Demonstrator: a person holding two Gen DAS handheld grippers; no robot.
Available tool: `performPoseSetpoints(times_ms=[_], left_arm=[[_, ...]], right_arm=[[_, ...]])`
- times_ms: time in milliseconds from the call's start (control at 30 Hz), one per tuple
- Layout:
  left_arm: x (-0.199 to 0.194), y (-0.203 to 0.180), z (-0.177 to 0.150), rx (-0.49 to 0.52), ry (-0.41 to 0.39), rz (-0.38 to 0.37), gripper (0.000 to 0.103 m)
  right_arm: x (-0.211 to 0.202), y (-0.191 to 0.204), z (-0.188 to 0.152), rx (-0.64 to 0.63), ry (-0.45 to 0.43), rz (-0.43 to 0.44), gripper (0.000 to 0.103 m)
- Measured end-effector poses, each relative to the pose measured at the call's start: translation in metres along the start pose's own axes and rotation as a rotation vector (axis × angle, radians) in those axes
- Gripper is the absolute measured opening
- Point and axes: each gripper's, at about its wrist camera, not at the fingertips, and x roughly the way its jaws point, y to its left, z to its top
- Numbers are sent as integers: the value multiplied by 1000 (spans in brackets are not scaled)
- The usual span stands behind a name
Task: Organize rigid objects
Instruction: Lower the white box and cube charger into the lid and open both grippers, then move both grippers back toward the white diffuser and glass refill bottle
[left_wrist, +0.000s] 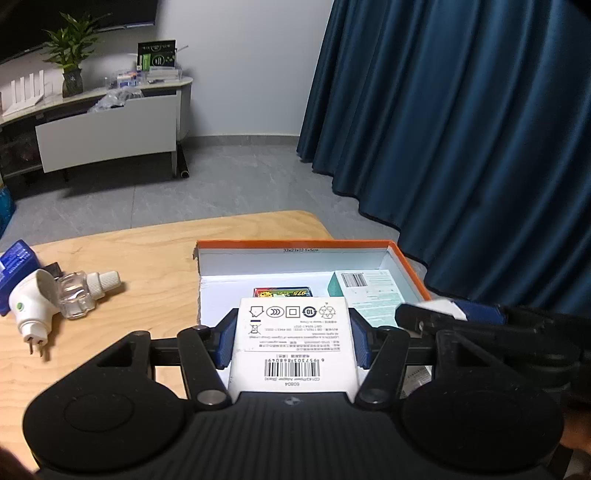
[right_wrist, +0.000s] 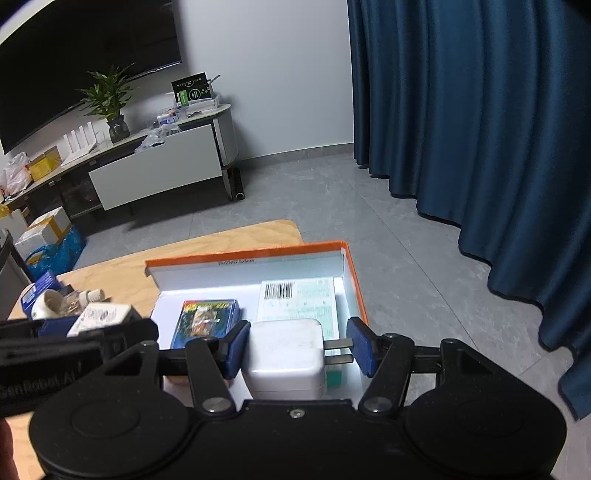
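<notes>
My left gripper (left_wrist: 293, 339) is shut on a white barcode box (left_wrist: 293, 343), held over the near part of the orange-rimmed carton (left_wrist: 295, 243). My right gripper (right_wrist: 299, 345) is shut on a white plug adapter (right_wrist: 286, 356); the left pad presses its body and the right pad meets its prongs (right_wrist: 338, 350). It hangs above the same carton (right_wrist: 243, 254). Inside lie a colourful card pack (right_wrist: 205, 321) and a pale green box (right_wrist: 299, 302). The other gripper shows at each view's edge (left_wrist: 461, 317) (right_wrist: 74, 339).
On the wooden table (left_wrist: 147, 258) left of the carton lie a white plug-in diffuser (left_wrist: 31, 302), a clear bottle with white cap (left_wrist: 83, 293) and a blue box (left_wrist: 16, 266). Blue curtains (left_wrist: 461, 129) hang to the right. A TV cabinet (left_wrist: 103, 125) stands across the grey floor.
</notes>
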Motion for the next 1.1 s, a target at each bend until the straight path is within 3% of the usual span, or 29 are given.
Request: performPoseSetpoints(times_ms=[233, 333, 500, 567, 600, 633, 667, 833, 967, 1100], left_arm=[[12, 1, 4, 3, 16, 2, 59], [14, 1, 6, 4, 22, -12, 59], [17, -3, 9, 3, 27, -39, 60], [17, -6, 9, 9, 34, -64, 61], [16, -8, 8, 17, 34, -69, 66], [15, -10, 8, 24, 30, -66, 78], [13, -11, 8, 29, 22, -65, 81], [6, -11, 8, 15, 13, -62, 86], [-3, -5, 9, 5, -9, -40, 99], [-12, 5, 9, 6, -13, -5, 103]], right_arm=[[22, 7, 16, -22, 6, -5, 69], [27, 9, 22, -13, 4, 4, 53], [27, 15, 28, -33, -10, -5, 54], [22, 15, 28, -27, -28, -2, 57], [19, 14, 28, -25, -36, -6, 58], [16, 14, 27, -27, -42, -14, 58], [12, 14, 28, -32, -48, -20, 58], [-5, 15, 28, -35, -84, -41, 67], [-17, 18, 26, -21, -96, -53, 78], [-25, 24, 22, -4, -99, -38, 81]])
